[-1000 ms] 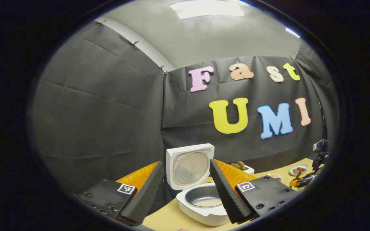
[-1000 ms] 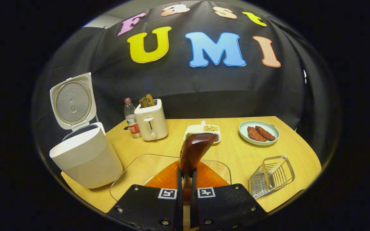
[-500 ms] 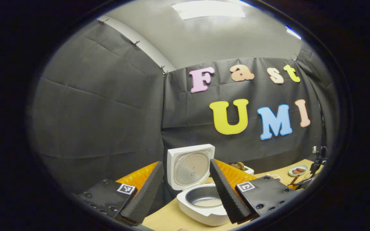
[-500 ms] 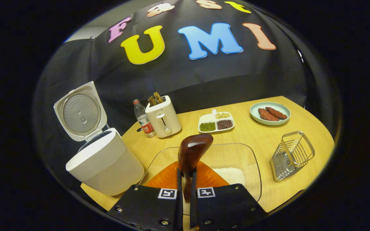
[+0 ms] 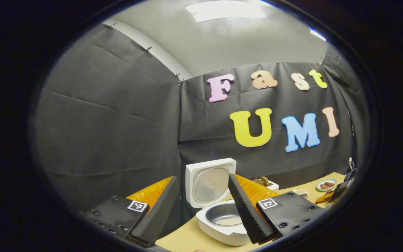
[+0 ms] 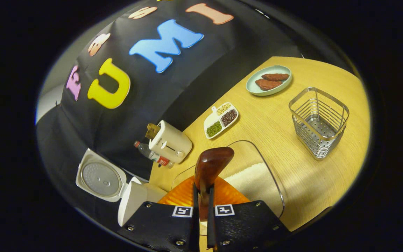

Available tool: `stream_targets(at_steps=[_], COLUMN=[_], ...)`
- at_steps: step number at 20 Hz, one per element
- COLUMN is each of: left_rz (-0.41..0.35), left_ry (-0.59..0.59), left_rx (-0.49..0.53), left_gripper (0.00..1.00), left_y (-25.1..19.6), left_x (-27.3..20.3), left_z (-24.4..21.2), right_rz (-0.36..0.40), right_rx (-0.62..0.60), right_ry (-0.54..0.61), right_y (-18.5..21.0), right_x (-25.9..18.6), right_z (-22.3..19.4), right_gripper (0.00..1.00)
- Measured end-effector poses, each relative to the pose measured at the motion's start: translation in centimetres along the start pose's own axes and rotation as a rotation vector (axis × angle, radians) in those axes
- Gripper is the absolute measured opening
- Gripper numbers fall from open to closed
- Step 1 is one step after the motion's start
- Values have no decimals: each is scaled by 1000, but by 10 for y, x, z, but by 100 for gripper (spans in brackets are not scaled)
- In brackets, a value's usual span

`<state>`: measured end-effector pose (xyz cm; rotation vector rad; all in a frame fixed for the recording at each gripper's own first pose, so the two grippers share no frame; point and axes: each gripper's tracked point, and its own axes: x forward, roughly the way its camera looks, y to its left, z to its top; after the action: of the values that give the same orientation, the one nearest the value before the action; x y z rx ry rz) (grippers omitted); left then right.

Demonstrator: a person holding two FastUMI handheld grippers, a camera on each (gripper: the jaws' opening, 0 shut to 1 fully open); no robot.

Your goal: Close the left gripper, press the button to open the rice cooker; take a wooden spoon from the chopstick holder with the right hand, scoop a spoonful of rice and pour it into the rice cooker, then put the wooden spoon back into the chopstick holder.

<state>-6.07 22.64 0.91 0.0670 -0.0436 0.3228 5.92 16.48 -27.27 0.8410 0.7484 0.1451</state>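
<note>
The white rice cooker (image 5: 222,224) stands open, its lid (image 5: 210,182) upright and the metal inner pot showing. My left gripper (image 5: 202,177) hovers in front of it, open and holding nothing. My right gripper (image 6: 202,189) is shut on the handle of a dark wooden spoon (image 6: 212,166), whose bowl hangs over a clear glass dish (image 6: 271,171) of white rice (image 6: 248,176). The view is strongly tilted. The wire chopstick holder (image 6: 318,120) stands to the right on the table. The rice cooker (image 6: 131,203) sits at the lower left.
On the wooden table (image 6: 292,182) behind the dish stand a cream toaster (image 6: 170,141), a water bottle (image 6: 152,157), a sectioned dish of beans (image 6: 220,119) and a plate of meat (image 6: 268,79). The right gripper (image 5: 341,189) shows at the far right of the left gripper view.
My right gripper has rolled sharply and come closer over the glass dish with the spoon. The left gripper has barely shifted and stays open.
</note>
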Motion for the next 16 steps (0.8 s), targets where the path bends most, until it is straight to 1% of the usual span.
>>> stream_targets(at_steps=[3,6,11,12,14,16], left_rz=[0,-6,-21,-23,-22,-12], left_ry=[-2,-1,5,4,4,8], left_rx=[4,8,-17,-22,-24,-28], left_gripper=[99,98,100,99,98,98], left_y=[-2,-6,-14,-15,-12,-6], left_x=[-3,-5,-6,-7,-8,-10], left_z=[2,2,-3,-3,-6,-8], right_rz=[18,79,191,212,236,257], right_rx=[103,187,189,194,195,166], right_ry=[-20,-25,9,15,22,20], right_y=[-3,9,58,68,88,107], right_x=[-5,-13,-26,-27,-28,-29], right_z=[17,31,29,28,28,29], right_gripper=[9,9,9,9,9,9])
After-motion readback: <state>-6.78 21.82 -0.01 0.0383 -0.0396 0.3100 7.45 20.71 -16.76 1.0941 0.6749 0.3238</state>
